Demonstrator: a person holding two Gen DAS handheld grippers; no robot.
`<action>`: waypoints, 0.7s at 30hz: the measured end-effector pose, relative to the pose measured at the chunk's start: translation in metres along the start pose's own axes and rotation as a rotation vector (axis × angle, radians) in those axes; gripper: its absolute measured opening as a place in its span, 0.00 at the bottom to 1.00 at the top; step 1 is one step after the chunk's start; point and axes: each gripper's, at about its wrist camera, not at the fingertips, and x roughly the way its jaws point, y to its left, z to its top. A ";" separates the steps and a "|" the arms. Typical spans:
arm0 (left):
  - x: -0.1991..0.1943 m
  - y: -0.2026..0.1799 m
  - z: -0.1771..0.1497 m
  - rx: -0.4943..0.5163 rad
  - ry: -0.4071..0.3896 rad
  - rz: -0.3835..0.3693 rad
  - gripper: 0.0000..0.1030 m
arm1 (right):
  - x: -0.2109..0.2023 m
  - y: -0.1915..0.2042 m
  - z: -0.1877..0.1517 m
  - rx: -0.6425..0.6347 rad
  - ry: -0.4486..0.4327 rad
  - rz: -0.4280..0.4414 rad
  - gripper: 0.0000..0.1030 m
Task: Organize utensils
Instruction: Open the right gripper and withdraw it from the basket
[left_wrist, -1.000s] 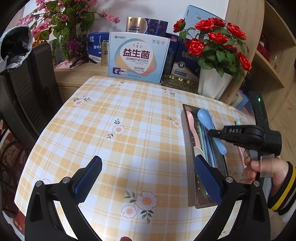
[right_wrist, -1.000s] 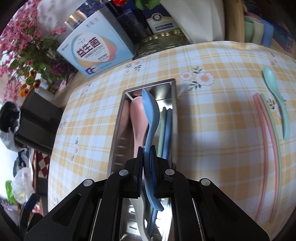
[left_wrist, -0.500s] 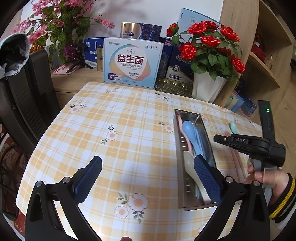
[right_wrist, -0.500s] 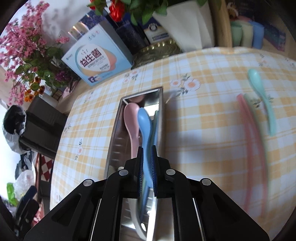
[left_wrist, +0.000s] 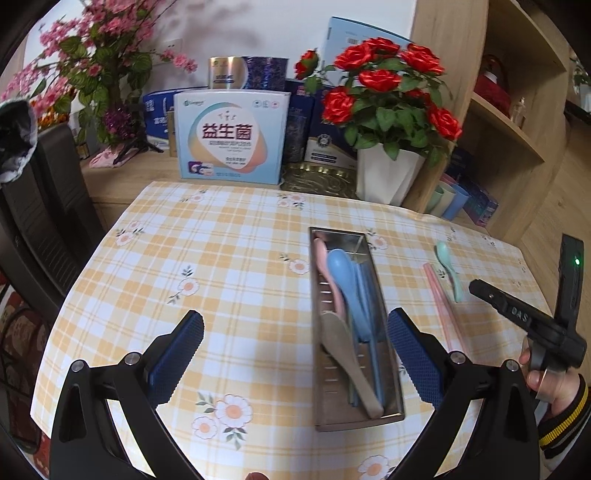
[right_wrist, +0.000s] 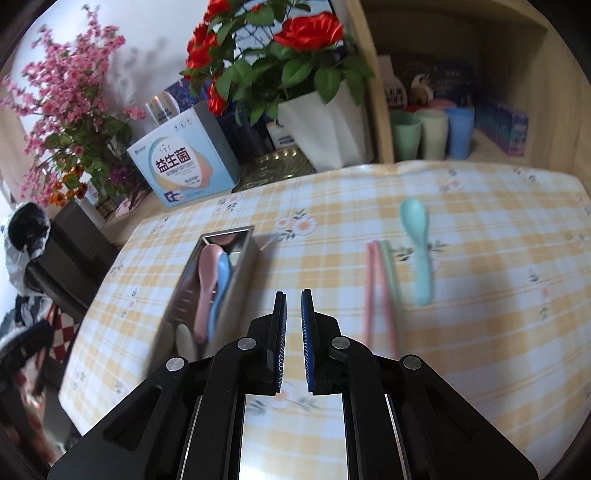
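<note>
A home dining corner: a checked floral tablecloth (left_wrist: 229, 266), red roses in a white pot (left_wrist: 388, 173) (artificial, perhaps), gift boxes (left_wrist: 231, 142), and wooden shelves (left_wrist: 517, 122) holding cups (right_wrist: 430, 134).
</note>
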 end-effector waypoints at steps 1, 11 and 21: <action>0.000 -0.006 0.001 0.010 0.001 0.003 0.94 | -0.003 -0.004 -0.002 -0.009 -0.005 -0.002 0.09; -0.004 -0.047 0.010 0.051 -0.004 0.012 0.94 | -0.049 -0.052 -0.009 0.029 -0.123 0.008 0.62; 0.010 -0.108 0.009 0.087 0.013 -0.046 0.94 | -0.089 -0.099 -0.012 0.052 -0.253 0.001 0.87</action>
